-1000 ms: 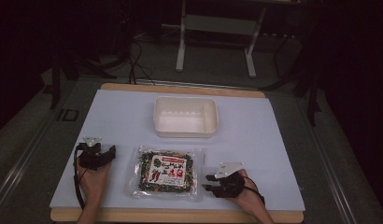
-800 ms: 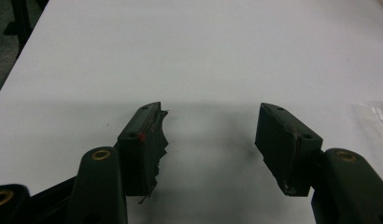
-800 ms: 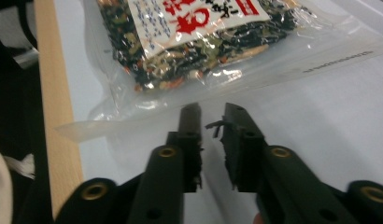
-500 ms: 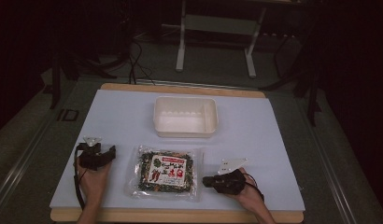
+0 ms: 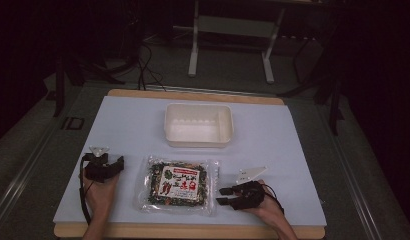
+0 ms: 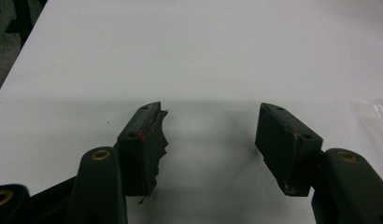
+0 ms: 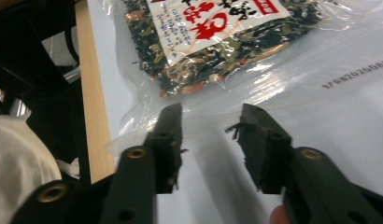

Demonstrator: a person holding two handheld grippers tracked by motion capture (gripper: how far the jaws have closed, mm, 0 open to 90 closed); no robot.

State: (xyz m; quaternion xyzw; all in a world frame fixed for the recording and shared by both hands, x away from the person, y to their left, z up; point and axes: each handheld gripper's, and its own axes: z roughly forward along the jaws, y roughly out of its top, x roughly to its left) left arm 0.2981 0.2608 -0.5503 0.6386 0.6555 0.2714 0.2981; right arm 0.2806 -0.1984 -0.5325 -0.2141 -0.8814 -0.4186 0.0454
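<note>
Right gripper (image 5: 224,196): jaws stood parted with nothing between them, tips aimed left at the near right edge of the packet, just beside its clear plastic border; whether they touched it could not be told.
Right gripper up close (image 7: 207,121): in its own view the two black jaws framed the packet's transparent rim, the pads looked frayed.
Left gripper (image 5: 119,162): jaws spread wide and empty, low over bare mat, near the packet's left edge but apart from it.
Left gripper up close (image 6: 209,123): only pale table (image 6: 194,51) lay between the jaws; a sliver of clear plastic showed at the far right.
Packet (image 5: 177,183): a clear bag of dark dried bits with a white and red label, lay flat near the front edge, between the two grippers.
Container (image 5: 198,125): a white rectangular tub sat farther back, mid-table, well apart from both grippers.
Table (image 5: 293,145): pale mat over a wooden board.
</note>
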